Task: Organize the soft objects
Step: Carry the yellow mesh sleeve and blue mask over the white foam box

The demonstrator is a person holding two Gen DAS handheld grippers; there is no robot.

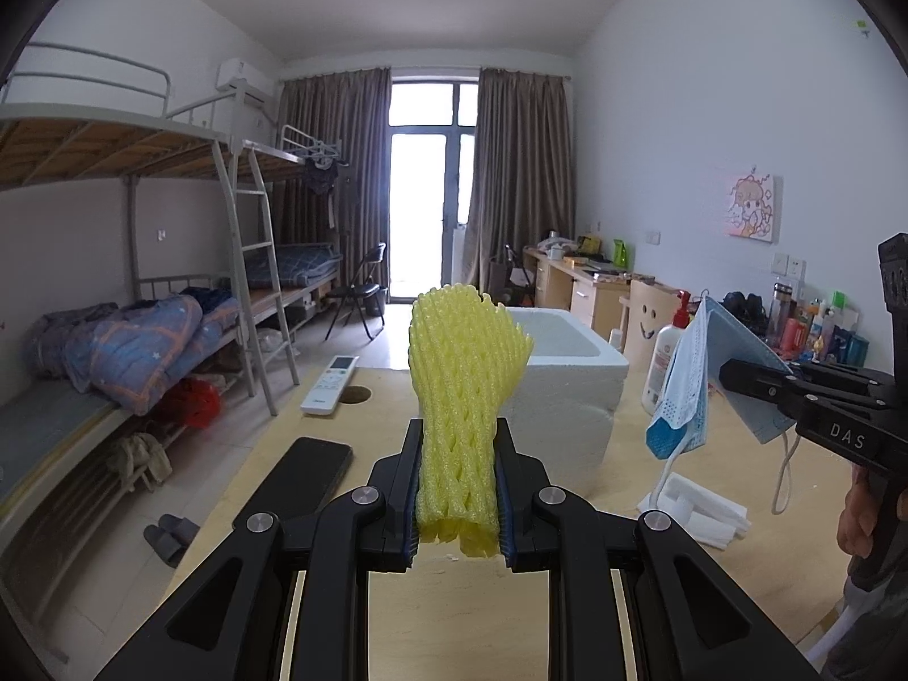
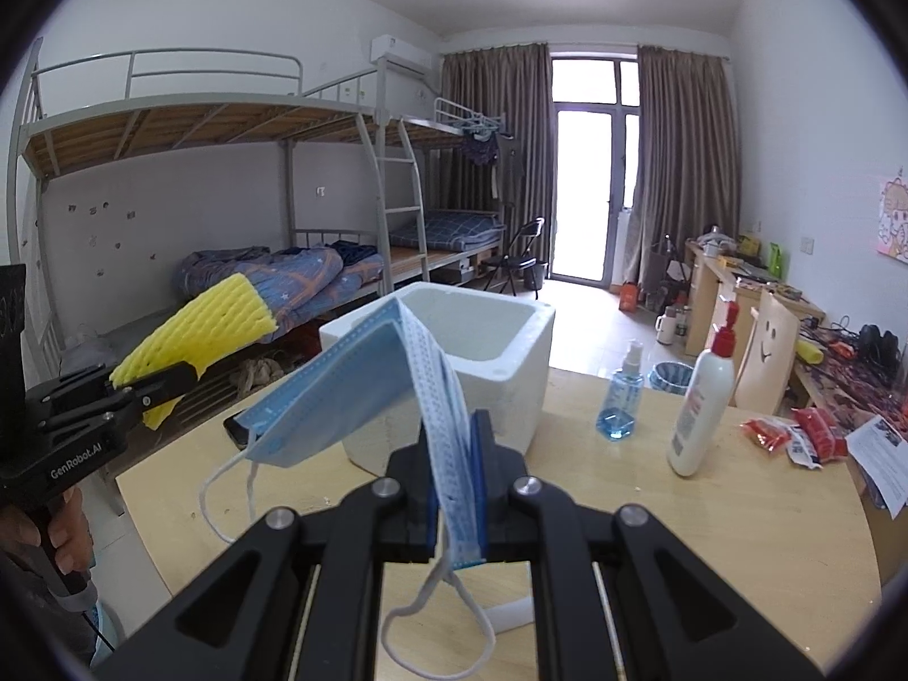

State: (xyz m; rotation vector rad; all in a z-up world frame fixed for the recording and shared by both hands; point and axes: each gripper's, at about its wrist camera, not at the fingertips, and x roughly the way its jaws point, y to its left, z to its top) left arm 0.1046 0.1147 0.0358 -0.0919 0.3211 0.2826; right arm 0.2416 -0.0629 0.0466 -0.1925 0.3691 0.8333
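Soft objects: you have two in hand, a yellow foam net (image 1: 459, 414) and a blue face mask (image 2: 363, 380), both lifted off the wooden table (image 2: 709, 516).
Left gripper (image 1: 457, 488): your jaws are clamped tight on the net's lower end; it stands upright between the pads.
Right gripper (image 2: 457, 488): closed on the mask, which is pinched by one edge, its body flopped out to the left and its ear loops dangling.
Foam box (image 2: 499, 363): white, open-topped, on the table just ahead of both grippers.
Beside it: lotion bottle (image 2: 703, 397) and blue spray bottle (image 2: 621, 391) to the right.
Left side: remote (image 1: 331, 385) and dark phone (image 1: 301, 482) lie flat on the table.
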